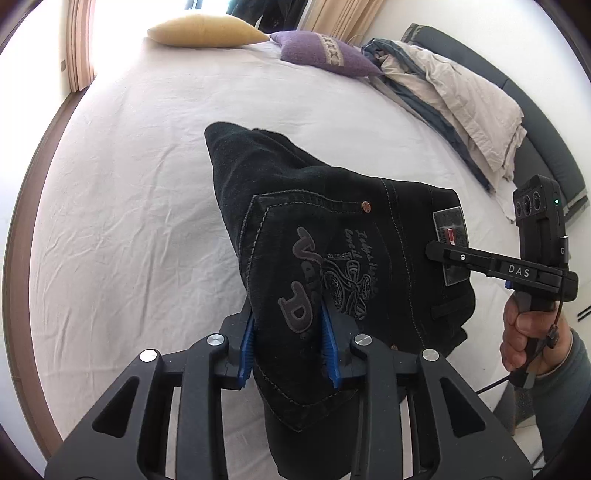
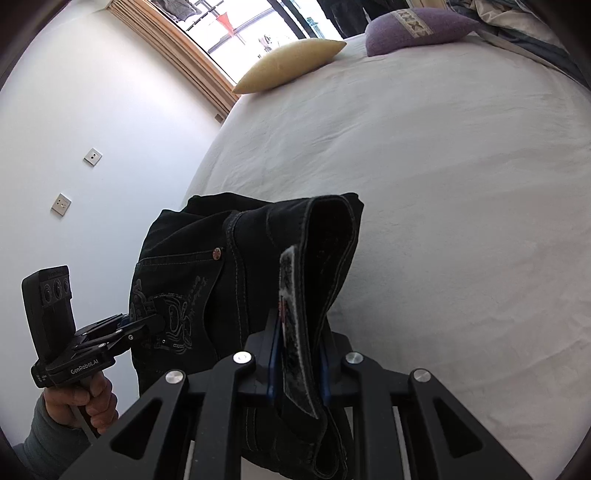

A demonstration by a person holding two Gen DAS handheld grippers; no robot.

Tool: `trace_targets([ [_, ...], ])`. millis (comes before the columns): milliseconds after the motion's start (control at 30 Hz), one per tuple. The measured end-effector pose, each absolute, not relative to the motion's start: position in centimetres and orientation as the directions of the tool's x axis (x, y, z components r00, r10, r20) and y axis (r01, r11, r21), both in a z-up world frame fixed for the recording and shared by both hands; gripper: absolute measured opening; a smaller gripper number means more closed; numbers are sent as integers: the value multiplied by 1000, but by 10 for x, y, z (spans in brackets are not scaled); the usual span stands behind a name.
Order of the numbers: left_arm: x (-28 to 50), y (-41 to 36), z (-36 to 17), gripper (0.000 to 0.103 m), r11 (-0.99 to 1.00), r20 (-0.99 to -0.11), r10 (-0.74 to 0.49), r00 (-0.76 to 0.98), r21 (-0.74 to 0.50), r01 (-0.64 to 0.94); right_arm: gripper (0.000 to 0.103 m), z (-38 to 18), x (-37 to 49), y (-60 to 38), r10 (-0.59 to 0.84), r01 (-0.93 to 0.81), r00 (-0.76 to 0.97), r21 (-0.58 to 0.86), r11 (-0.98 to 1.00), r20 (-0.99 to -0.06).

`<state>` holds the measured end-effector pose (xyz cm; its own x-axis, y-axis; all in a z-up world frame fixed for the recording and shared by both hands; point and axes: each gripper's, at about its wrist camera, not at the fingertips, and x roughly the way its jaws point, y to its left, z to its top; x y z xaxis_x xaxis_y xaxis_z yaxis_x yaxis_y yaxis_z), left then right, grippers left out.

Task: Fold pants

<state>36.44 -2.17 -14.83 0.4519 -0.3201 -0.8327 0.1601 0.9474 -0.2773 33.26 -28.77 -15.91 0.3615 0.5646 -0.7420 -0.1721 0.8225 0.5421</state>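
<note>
Black jeans are held up above the white bed sheet. My left gripper is shut on the seat of the jeans at the embroidered back pocket. My right gripper is shut on the waistband at its patch label. In the left wrist view the right gripper grips the label at the right. In the right wrist view the left gripper grips the pocket area at the left. The jeans' lower part hangs out of sight.
A yellow pillow and a purple pillow lie at the bed's far end. A rumpled beige and blue duvet lies along the right side by a dark headboard. A white wall with sockets stands left.
</note>
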Motion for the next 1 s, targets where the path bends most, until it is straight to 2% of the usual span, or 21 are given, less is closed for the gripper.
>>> trace_targets([
  [100, 374, -16, -170, 34, 959, -854, -284, 436, -247, 140, 21, -182, 341, -292, 579, -130, 349, 574, 808, -737],
  [167, 373, -17, -177, 39, 964, -857, -266, 442, -229, 135, 24, -192, 341, -297, 584, -119, 346, 583, 804, -734],
  [233, 372, -17, -182, 43, 969, -859, -246, 449, -210, 129, 33, -199, 340, -301, 585, -113, 347, 587, 802, -733],
  [333, 372, -22, -184, 49, 975, -860, -221, 460, -184, 124, 35, -203, 337, -302, 594, -107, 362, 600, 792, -719],
  [533, 366, -38, -182, 52, 983, -858, -175, 482, -128, 130, 50, -192, 332, -295, 577, -127, 371, 575, 808, -728],
  [700, 353, -42, -166, 52, 991, -845, -122, 521, -75, 111, 59, -166, 313, -295, 540, -148, 423, 532, 834, -728],
  [800, 337, -40, -149, 64, 994, -817, -105, 567, -63, 93, 65, -144, 289, -297, 511, -165, 472, 497, 852, -719],
  [867, 321, -40, -134, 77, 996, -790, -86, 607, -54, 72, 69, -127, 271, -295, 488, -184, 503, 464, 867, -713],
  [967, 291, -43, -111, 90, 998, -739, -57, 671, -36, 45, 76, -103, 238, -289, 431, -196, 562, 393, 899, -706],
  [1000, 279, -44, -102, 91, 999, -714, -39, 699, -23, 32, 80, -96, 226, -286, 412, -201, 583, 367, 908, -700],
])
